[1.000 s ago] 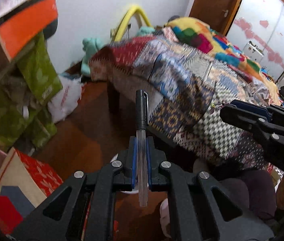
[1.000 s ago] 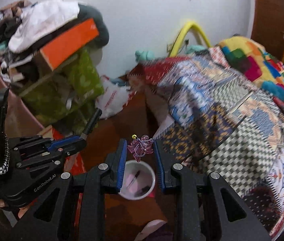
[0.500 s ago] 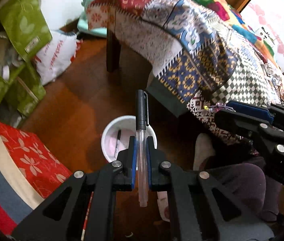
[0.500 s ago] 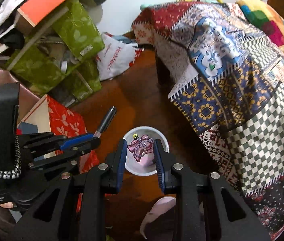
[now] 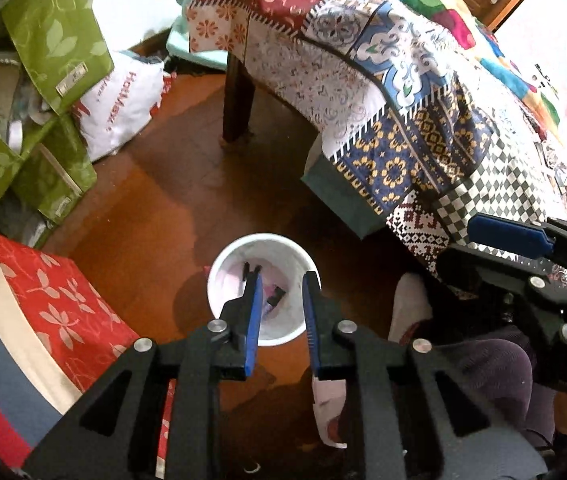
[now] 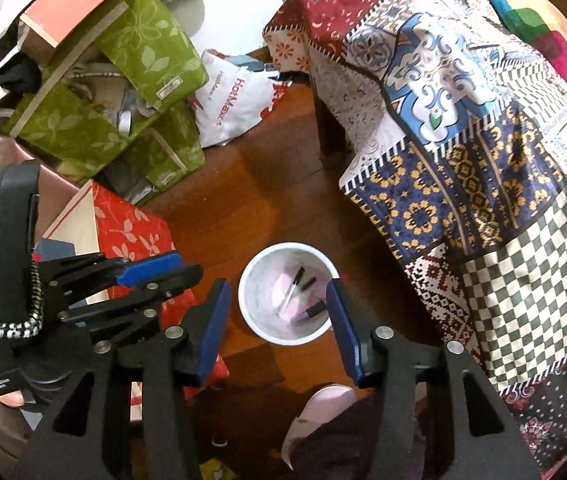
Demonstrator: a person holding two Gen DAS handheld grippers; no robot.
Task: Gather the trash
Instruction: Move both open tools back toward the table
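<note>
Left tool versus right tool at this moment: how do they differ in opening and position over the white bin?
The right tool gapes wider, its fingers straddling the white bin; the left tool shows a narrower gap, framing only the bin's inside. The left tool sits beside the red floral box; the right tool sits nearer the patchwork bedspread. Both are empty, jaws opening, above the bin.

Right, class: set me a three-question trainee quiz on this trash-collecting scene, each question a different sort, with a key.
1. True or false: the left gripper holds a pen between its blue pads.
2. Multiple choice: the round white plastic bin stands on A) the patchwork quilt B) the brown wooden floor C) the red leaf-print box.
3. Fill in: the right gripper has ______ between its fingers.

Key: 1 false; both grippers' jaws are opening, empty. 2 B. 3 nothing.
</note>
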